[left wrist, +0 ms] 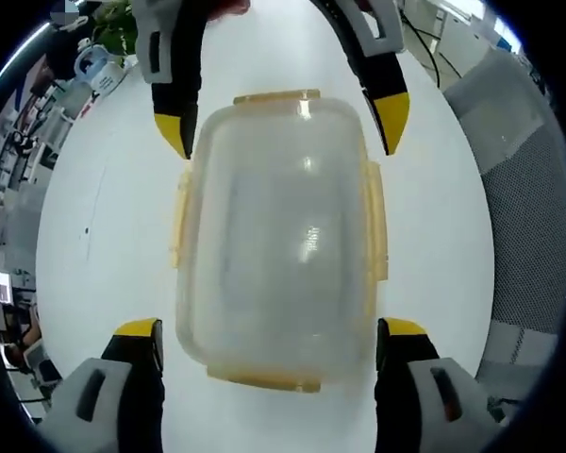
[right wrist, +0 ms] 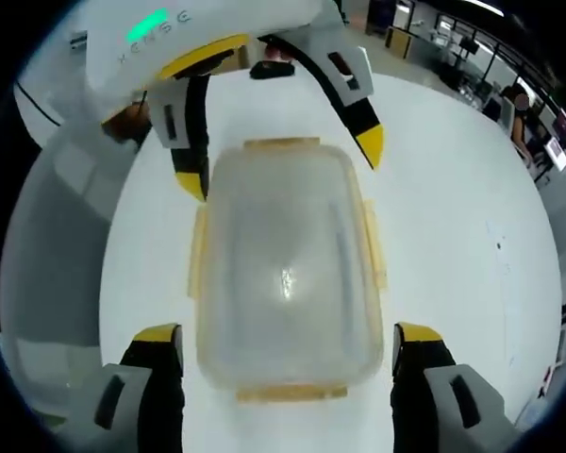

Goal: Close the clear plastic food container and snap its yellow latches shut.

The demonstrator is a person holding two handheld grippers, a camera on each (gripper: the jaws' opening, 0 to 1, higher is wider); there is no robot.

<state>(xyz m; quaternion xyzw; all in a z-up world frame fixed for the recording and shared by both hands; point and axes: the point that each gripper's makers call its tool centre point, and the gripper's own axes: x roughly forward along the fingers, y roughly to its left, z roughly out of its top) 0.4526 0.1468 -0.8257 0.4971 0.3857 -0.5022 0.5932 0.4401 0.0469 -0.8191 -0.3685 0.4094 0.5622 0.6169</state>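
The clear plastic container [left wrist: 281,241] [right wrist: 285,264] lies flat with its lid on, centred just ahead of and between both pairs of open jaws, yellow latches [left wrist: 376,222] [right wrist: 373,245] along all four edges.

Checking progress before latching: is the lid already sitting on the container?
Yes, the clear lid covers the container, yellow latches along its edges.

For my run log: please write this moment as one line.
container: lid on, on white table | yellow latches: state unclear | left gripper: open, straddling near end | right gripper: open, straddling opposite end
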